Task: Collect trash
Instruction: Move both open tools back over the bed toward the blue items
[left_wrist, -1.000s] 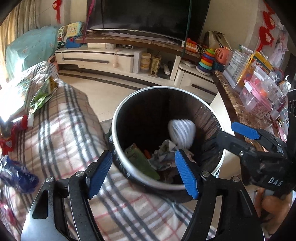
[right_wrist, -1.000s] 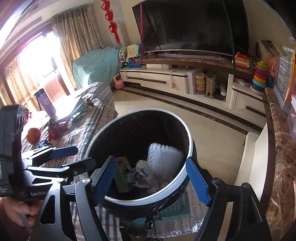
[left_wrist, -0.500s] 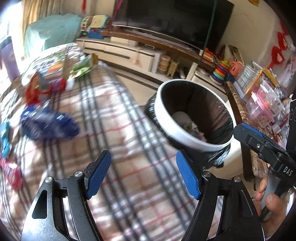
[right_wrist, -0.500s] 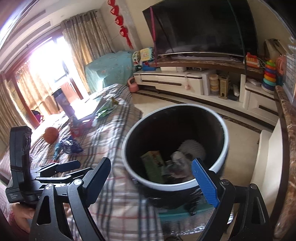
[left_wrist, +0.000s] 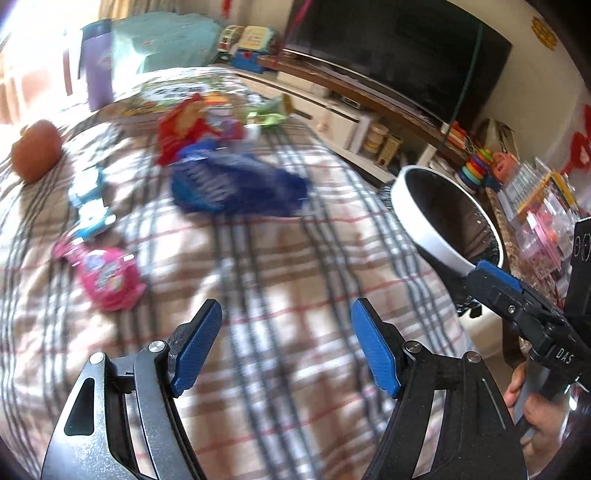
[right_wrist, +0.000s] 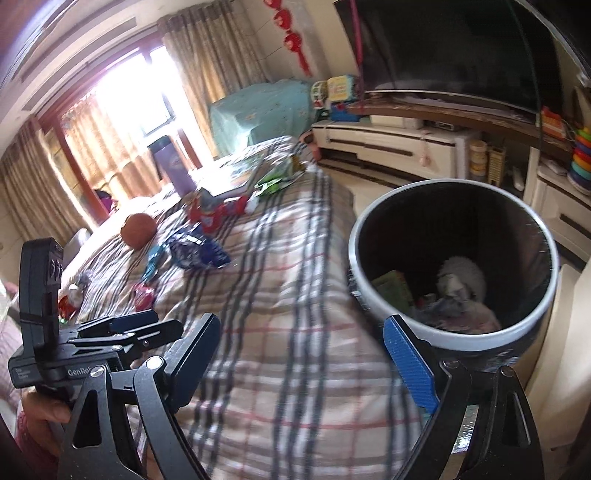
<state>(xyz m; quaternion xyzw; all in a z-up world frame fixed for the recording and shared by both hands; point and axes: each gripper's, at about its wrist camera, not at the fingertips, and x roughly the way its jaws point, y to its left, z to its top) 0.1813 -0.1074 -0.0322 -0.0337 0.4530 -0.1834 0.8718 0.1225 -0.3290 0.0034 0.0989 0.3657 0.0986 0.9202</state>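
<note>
Snack wrappers lie on the plaid-covered table: a blue bag (left_wrist: 236, 182), a pink packet (left_wrist: 107, 277), a light blue wrapper (left_wrist: 90, 205), a red bag (left_wrist: 181, 129) and a green packet (left_wrist: 269, 112). The blue bag also shows in the right wrist view (right_wrist: 195, 253). The white-rimmed trash bin (right_wrist: 452, 273) with a black liner holds trash and stands at the table's right end; it also shows in the left wrist view (left_wrist: 428, 229). My left gripper (left_wrist: 286, 345) is open and empty over the cloth. My right gripper (right_wrist: 306, 365) is open and empty beside the bin.
An orange ball (left_wrist: 35, 151) and a purple bottle (left_wrist: 98, 70) sit at the table's far end. A TV stand (right_wrist: 406, 144) with toys lines the back wall. A shelf with clear boxes (left_wrist: 543, 218) stands at the right.
Both grippers have swung left, away from above the bin and toward the wrappers on the table. The bin has slid to the right in both views. Both stay open.
</note>
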